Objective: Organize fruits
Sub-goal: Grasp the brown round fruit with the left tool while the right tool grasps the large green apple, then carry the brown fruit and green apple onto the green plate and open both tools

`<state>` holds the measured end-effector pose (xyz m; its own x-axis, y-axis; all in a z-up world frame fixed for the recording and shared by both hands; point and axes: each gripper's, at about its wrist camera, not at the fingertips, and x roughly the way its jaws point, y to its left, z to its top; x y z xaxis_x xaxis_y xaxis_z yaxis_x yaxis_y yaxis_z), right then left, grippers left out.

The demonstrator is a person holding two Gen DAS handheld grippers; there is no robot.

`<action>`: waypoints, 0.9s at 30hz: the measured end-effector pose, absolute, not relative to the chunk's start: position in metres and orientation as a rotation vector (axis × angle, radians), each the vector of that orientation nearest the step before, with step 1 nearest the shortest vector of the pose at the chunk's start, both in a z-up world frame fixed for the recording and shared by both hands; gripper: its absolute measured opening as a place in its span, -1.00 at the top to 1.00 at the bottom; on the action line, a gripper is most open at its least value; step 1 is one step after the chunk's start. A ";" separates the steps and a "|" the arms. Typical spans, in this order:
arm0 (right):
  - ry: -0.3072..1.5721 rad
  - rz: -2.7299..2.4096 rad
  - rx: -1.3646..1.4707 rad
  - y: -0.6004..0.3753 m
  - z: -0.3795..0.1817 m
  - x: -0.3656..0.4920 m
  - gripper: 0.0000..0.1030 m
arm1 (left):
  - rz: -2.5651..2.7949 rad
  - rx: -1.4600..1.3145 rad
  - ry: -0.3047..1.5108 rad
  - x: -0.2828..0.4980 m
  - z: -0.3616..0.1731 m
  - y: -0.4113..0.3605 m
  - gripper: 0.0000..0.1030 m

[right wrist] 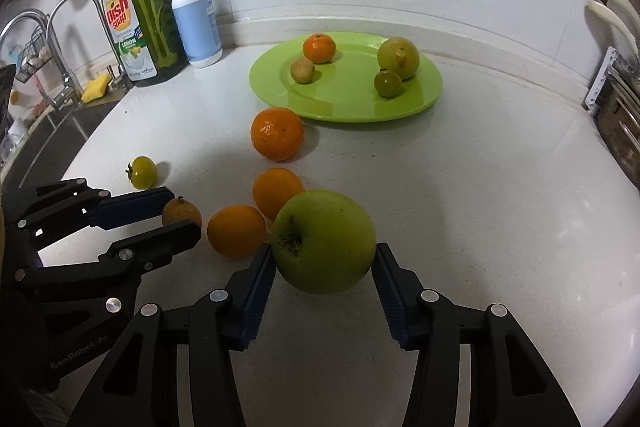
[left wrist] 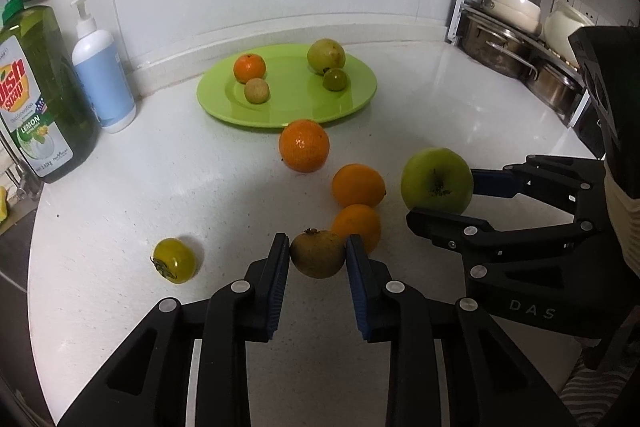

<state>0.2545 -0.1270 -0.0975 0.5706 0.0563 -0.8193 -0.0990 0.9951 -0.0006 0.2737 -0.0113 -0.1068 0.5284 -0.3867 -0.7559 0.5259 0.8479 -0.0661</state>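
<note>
Left wrist view, nearest first: my left claw point(left wrist: 318, 259) is clenched on a small brownish-green fruit point(left wrist: 317, 253), dull and rough-skinned, both blue ribbed pads pressed against its sides. To its right, my right claw point(right wrist: 324, 263) grips the green apple point(right wrist: 323, 241) — smooth, waxy, speckled around the stalk pit. So I judge two pickups made, neither fruit delivered yet.

Left on the glossy white tabletop point(left wrist: 460, 99): a little yellow-green tomato-like fruit point(left wrist: 175, 259) with a dried calyx at near left, two smooth oranges point(left wrist: 357, 205) touching each other in the middle, and a pebbly-skinned mandarin point(left wrist: 304, 145) just short of the plate.

Farther off, the shiny lime-green plate point(left wrist: 280, 111) already carries four — a small mandarin, a tan round fruit, a pale green fruit and a small dark green one. Roughly half remains, I reckon.
</note>
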 end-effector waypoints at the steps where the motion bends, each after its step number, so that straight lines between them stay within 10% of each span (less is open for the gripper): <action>1: 0.957 0.091 -0.046 -0.127 -0.096 0.254 0.02 | -0.549 0.176 0.848 0.273 -0.104 -0.011 0.43; 27: 0.800 0.074 -0.004 -0.140 -0.033 0.269 0.02 | -0.515 0.144 0.643 0.299 -0.032 -0.013 0.43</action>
